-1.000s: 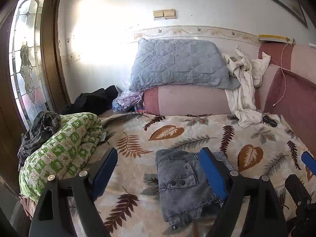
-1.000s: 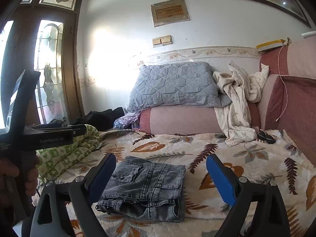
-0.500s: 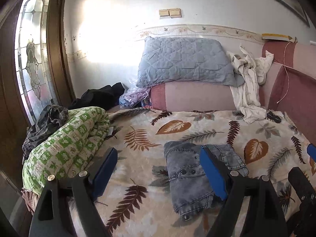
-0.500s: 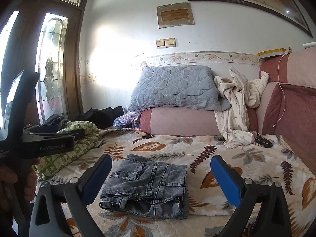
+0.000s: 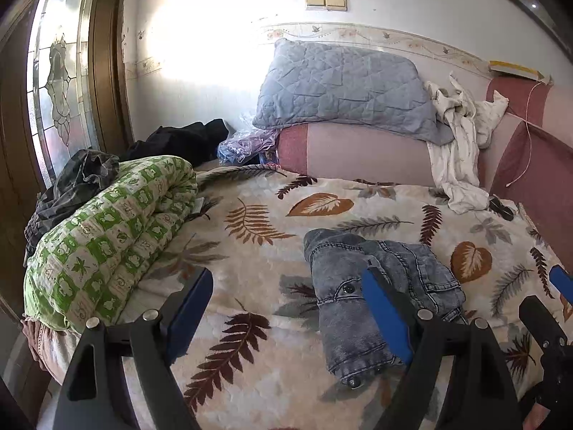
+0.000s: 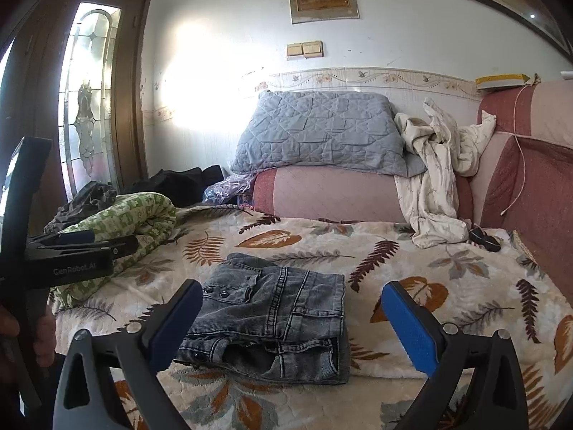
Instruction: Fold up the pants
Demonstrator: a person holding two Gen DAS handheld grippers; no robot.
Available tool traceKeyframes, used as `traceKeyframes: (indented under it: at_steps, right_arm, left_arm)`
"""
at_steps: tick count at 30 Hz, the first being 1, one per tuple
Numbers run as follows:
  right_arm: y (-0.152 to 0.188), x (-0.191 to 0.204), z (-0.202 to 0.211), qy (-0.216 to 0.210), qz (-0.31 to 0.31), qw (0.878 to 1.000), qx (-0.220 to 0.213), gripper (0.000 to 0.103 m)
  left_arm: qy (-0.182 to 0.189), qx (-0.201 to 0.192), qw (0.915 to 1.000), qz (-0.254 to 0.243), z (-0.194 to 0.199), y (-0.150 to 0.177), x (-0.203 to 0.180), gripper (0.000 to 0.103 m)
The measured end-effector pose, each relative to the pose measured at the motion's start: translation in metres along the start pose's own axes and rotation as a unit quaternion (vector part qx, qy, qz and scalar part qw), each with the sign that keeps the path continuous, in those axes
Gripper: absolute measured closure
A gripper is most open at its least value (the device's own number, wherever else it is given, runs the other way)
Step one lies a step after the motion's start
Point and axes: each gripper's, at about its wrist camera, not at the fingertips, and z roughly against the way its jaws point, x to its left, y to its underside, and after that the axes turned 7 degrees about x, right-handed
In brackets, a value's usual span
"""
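Grey denim pants (image 6: pixel 279 308) lie folded into a compact stack on the leaf-patterned bedspread (image 6: pixel 447 286), waistband and buttons toward the near left. My right gripper (image 6: pixel 292 286) hovers just in front of them, open wide, its blue pads either side of the stack and touching nothing. In the left wrist view the pants (image 5: pixel 336 261) sit right of centre, behind the right pad of my left gripper (image 5: pixel 286 276), which is open and empty over bare bedspread. A hand (image 6: pixel 21 340) holds the left gripper (image 6: pixel 118 245) at the far left of the right wrist view.
A rolled green-patterned quilt (image 5: pixel 107 233) and dark clothes (image 5: pixel 186 139) fill the bed's left side by a glass door. A grey-blue pillow (image 5: pixel 343 89) rests on a pink bolster (image 5: pixel 358 154) at the back, with a white garment (image 5: pixel 454 150) draped beside it.
Both grippers have sunk and drifted a little, so the pants sit further right in the left view. The right gripper's jaws spread slightly wider. The pants have not moved.
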Motion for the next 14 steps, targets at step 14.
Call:
traceKeyframes:
  at_steps: [14]
  right_arm:
    - [-0.009,0.0,-0.017,-0.005,0.014,1.0,0.01,0.001]
  left_arm:
    - [0.065,0.008,0.9968,0.047,-0.012,-0.006,0.014,0.017]
